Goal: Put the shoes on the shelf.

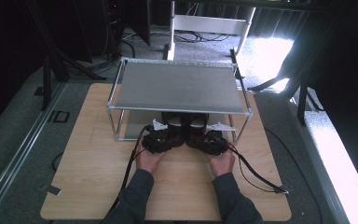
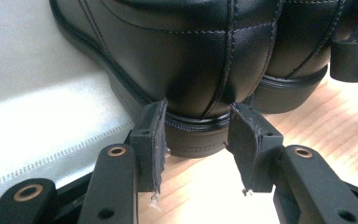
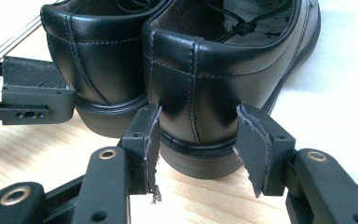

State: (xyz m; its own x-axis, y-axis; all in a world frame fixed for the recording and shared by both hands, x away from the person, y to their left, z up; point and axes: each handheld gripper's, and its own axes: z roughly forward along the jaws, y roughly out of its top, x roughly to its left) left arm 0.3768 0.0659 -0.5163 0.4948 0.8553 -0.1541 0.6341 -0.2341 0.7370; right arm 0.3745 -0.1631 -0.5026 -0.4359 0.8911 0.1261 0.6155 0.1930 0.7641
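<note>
Two black leather shoes stand side by side on the lower shelf of a metal rack, heels toward me. The left shoe point(image 1: 172, 121) point(image 2: 191, 56) has its heel between the pads of my left gripper point(image 1: 170, 133) point(image 2: 198, 126), whose pad tips lie against both sides of the heel. My right gripper point(image 1: 199, 134) point(image 3: 198, 130) holds the heel of the right shoe point(image 1: 198, 121) point(image 3: 214, 74) the same way, pads pressed on either side. Both heels overhang the wooden table. In the right gripper view the left shoe point(image 3: 93, 60) stands just beyond, with a jaw of the left gripper beside it.
The rack's grey top shelf point(image 1: 177, 86) covers the shoes' front halves, and its thin corner posts point(image 1: 119, 123) stand close on both sides of my hands. The light lower shelf point(image 2: 37, 102) lies under the shoes. Cables trail over the wooden table point(image 1: 93, 158).
</note>
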